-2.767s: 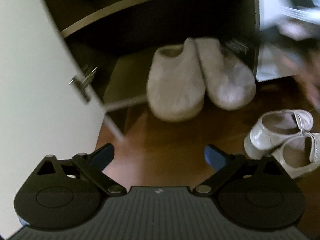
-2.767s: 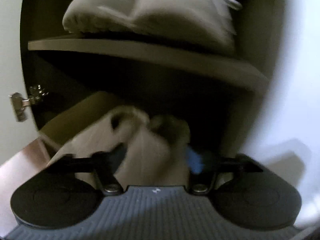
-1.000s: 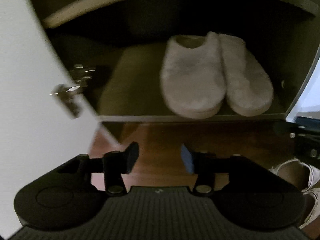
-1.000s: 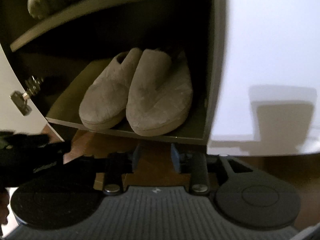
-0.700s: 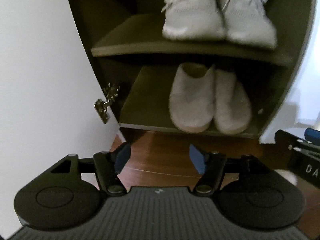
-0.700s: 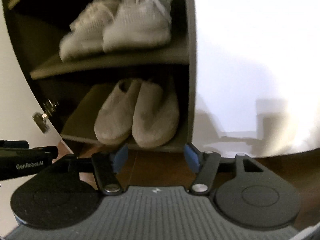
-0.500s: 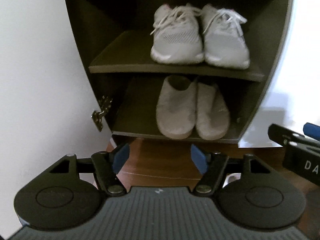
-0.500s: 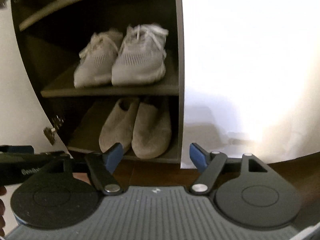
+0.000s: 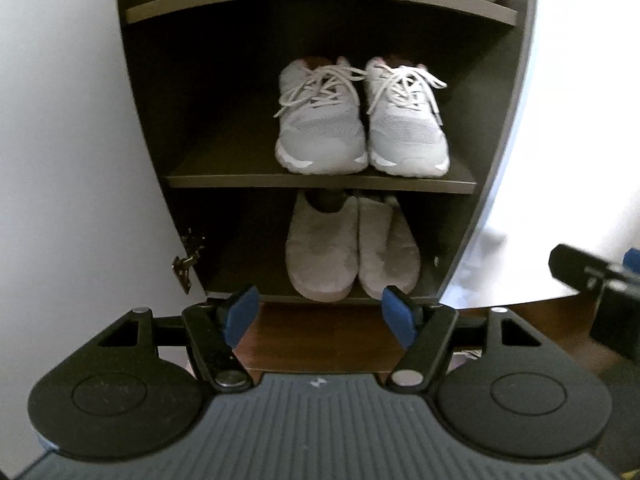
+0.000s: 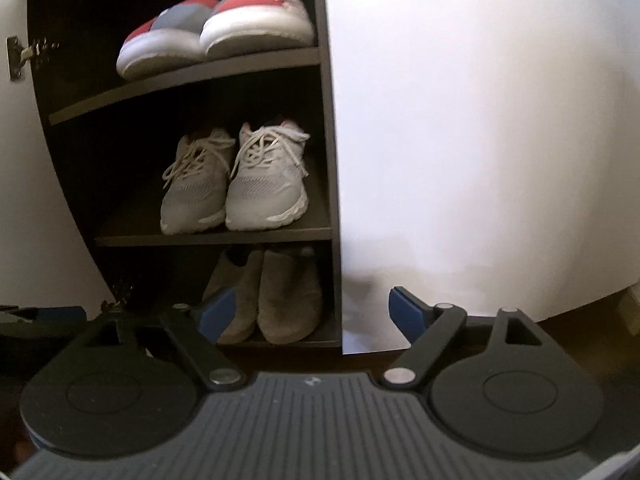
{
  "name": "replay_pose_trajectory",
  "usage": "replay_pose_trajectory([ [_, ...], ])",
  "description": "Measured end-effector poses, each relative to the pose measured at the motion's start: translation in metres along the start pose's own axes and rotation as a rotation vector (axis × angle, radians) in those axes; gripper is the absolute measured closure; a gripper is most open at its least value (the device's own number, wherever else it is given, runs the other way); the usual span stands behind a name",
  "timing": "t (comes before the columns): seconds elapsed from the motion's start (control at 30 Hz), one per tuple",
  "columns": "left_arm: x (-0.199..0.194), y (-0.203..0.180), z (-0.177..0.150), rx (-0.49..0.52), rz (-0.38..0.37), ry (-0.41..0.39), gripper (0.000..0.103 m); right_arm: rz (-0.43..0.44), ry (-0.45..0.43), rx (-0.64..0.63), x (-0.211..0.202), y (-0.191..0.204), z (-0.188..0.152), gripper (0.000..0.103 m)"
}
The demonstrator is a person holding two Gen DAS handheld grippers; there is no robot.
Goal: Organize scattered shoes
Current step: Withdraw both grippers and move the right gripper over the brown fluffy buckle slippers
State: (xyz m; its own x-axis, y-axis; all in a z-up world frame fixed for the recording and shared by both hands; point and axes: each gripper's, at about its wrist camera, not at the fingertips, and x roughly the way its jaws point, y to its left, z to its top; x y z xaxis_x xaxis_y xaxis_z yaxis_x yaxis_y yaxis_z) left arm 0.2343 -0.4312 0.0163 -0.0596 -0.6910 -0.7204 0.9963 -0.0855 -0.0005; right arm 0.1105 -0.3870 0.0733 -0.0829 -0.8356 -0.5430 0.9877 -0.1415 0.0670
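A dark shoe cabinet (image 9: 328, 186) stands open in front of me. A pair of grey fuzzy slippers (image 9: 348, 248) (image 10: 276, 296) sits side by side on its bottom shelf. Grey laced sneakers (image 9: 360, 128) (image 10: 240, 184) rest on the middle shelf. Red and grey shoes (image 10: 224, 24) lie on the top shelf. My left gripper (image 9: 320, 314) is open and holds nothing, back from the cabinet over the floor. My right gripper (image 10: 308, 314) has nothing between its fingers, and its jaws are opening.
The white cabinet door (image 9: 68, 160) hangs open on the left with a metal hinge (image 9: 185, 265). A white panel (image 10: 480, 140) closes the right side. Brown wooden floor (image 9: 324, 336) lies below the cabinet. The other gripper's black body (image 9: 596, 276) shows at the right edge.
Both grippers have pulled up and back from the bottom shelf, so the upper shelves now show. Both sets of jaws have widened. The slippers stay on the bottom shelf.
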Motion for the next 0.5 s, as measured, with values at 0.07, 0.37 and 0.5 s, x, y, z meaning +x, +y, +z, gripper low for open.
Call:
replay_pose_trajectory([
  [0.07,-0.005,-0.006,-0.001,0.003,0.001,-0.001,0.032,-0.001,-0.003,0.013,-0.006,-0.002,0.002,0.019],
  [0.37,-0.035,-0.040,-0.010,0.004,0.039,-0.038,0.031,0.033,-0.090,0.000,-0.034,-0.033,0.010,0.015],
  [0.5,-0.056,-0.050,-0.008,-0.008,0.088,-0.054,0.028,0.081,-0.115,-0.051,-0.042,-0.039,0.023,0.015],
])
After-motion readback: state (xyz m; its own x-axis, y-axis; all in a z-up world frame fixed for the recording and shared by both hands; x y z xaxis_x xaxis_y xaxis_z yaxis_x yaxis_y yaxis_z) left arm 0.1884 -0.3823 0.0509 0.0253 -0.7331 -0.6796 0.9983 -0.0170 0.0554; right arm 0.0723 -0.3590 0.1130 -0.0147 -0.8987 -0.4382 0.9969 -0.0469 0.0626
